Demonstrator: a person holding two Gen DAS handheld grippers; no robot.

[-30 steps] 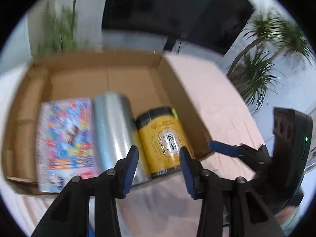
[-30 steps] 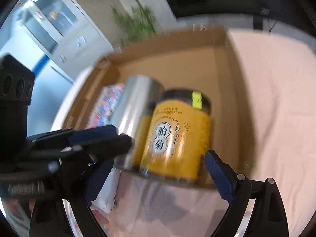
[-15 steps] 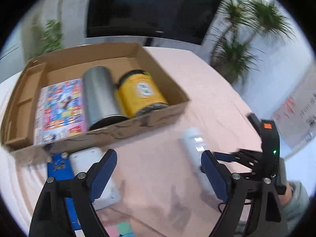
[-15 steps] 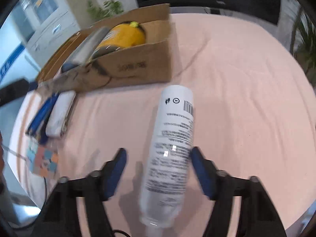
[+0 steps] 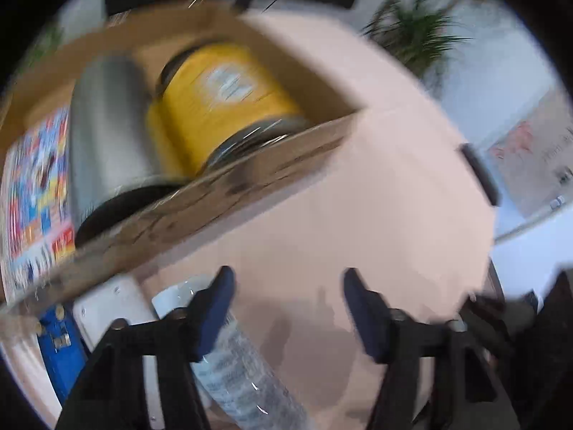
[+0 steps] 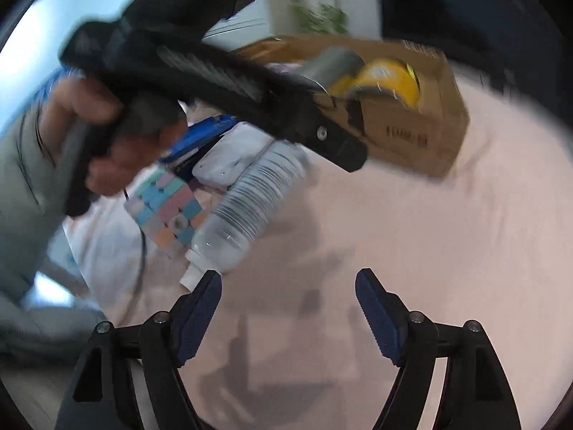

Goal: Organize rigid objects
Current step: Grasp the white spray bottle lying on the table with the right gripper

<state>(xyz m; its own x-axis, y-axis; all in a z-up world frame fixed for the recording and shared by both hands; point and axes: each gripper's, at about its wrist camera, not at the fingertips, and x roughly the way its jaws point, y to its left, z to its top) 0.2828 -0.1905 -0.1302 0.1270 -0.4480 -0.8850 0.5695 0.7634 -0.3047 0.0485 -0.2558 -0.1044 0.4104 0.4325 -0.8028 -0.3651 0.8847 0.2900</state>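
Observation:
A white plastic bottle (image 6: pixel 256 197) lies on the pink table, outside the cardboard box (image 6: pixel 408 132). In the left wrist view the bottle (image 5: pixel 236 365) lies under my left finger, not between the fingers. My left gripper (image 5: pixel 286 304) is open and empty just in front of the box (image 5: pixel 222 193), which holds a yellow jar (image 5: pixel 222 96), a silver can (image 5: pixel 107 125) and a colourful flat pack (image 5: pixel 32 186). My right gripper (image 6: pixel 288 304) is open and empty over bare table, to the right of the bottle's cap end.
A pastel puzzle cube (image 6: pixel 166 208), a white flat device (image 6: pixel 232 154) and a blue tool (image 6: pixel 200 136) lie left of the bottle. The left gripper's body and the hand holding it cross the upper left of the right wrist view. Plants stand beyond the table edge.
The bottle has gone from between the right fingers to lying by the cube and the white device. Both grippers have swung. The left one is now close to the box front.

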